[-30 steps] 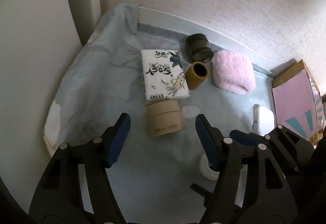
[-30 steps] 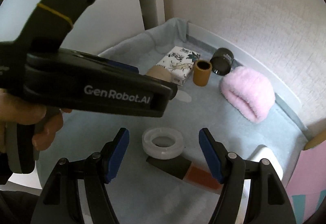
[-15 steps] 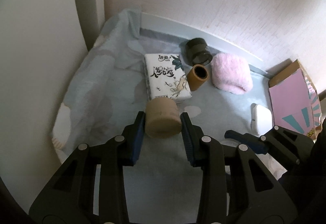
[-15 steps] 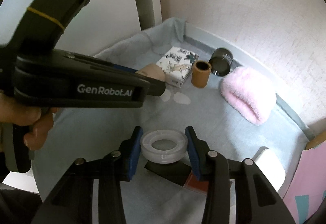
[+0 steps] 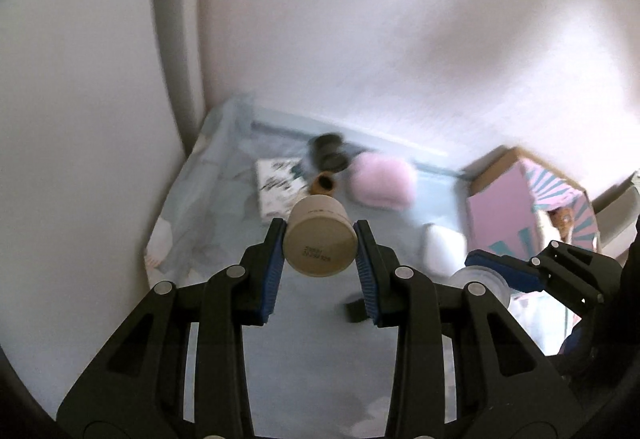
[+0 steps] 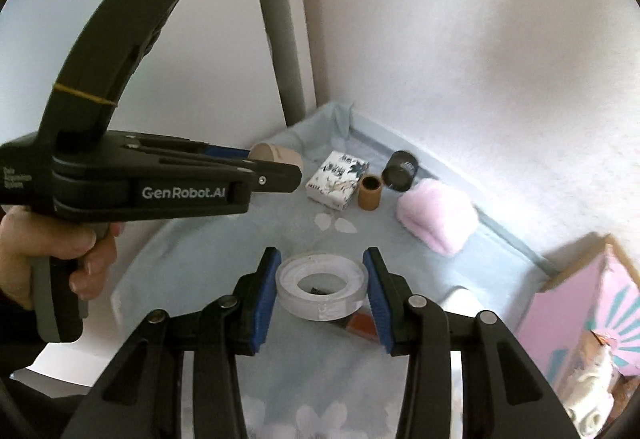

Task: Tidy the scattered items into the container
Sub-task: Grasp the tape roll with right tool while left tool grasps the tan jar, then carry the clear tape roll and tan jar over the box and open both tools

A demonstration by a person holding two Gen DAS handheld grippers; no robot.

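Left gripper [image 5: 320, 255] clamped on tub [image 5: 319, 239], right gripper [image 6: 322, 289] on tape [image 6: 322, 293] (box's [image 6: 600, 323] contents visible only from right).

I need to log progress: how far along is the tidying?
Nothing looks done. In hand: left gripper grips a tan cardboard canister, right gripper a clear tape roll. Left: tissue pack, brown tube, pink fluffy pouch.
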